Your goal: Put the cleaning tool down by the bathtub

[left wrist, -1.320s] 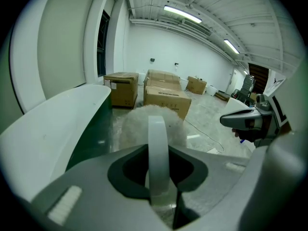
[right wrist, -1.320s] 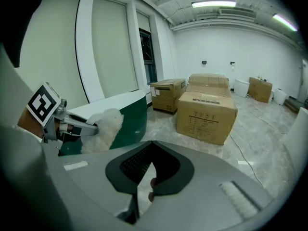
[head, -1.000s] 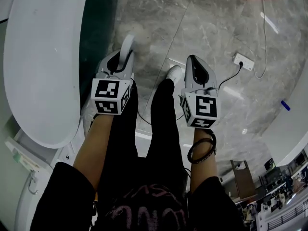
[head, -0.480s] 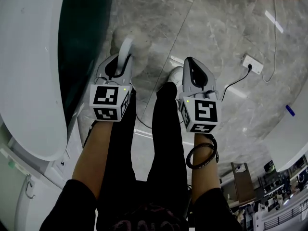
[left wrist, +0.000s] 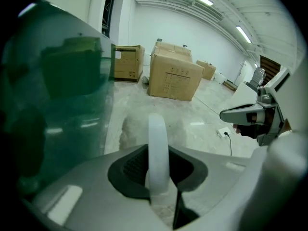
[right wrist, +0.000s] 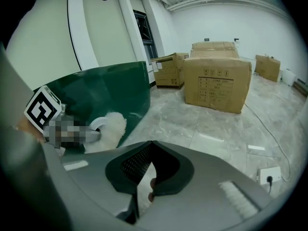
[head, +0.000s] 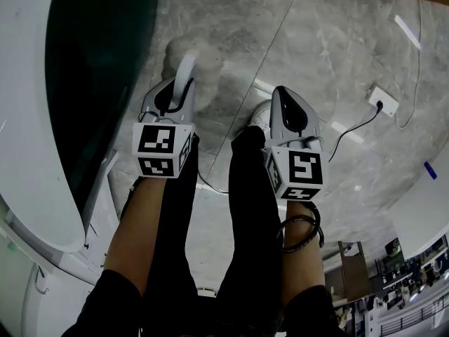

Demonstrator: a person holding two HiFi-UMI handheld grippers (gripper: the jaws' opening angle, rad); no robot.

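The left gripper point(head: 175, 90) is in the middle of the head view, a bit to the left. Its jaws are pinching the white handle of the cleaning tool point(head: 186, 63). The tool's fluffy white head sits just past the jaws, low over the grey stone floor point(head: 316, 27). I cannot tell if the fluff touches the floor. In the left gripper view the curved white handle point(left wrist: 158, 143) stands up straight between the two dark pads.

The bathtub point(head: 28, 118) fills the left side of the head view. It has a white rim and a dark green side, and the tool is just beside the green side.

The right gripper point(head: 282, 98) is right of the middle. Its jaws are pressed together with nothing in them point(right wrist: 151, 150).

Brown cardboard boxes point(right wrist: 216, 81) stand far back in the right gripper view. A white socket point(head: 382, 98) with a black cord lies on the floor at the right.
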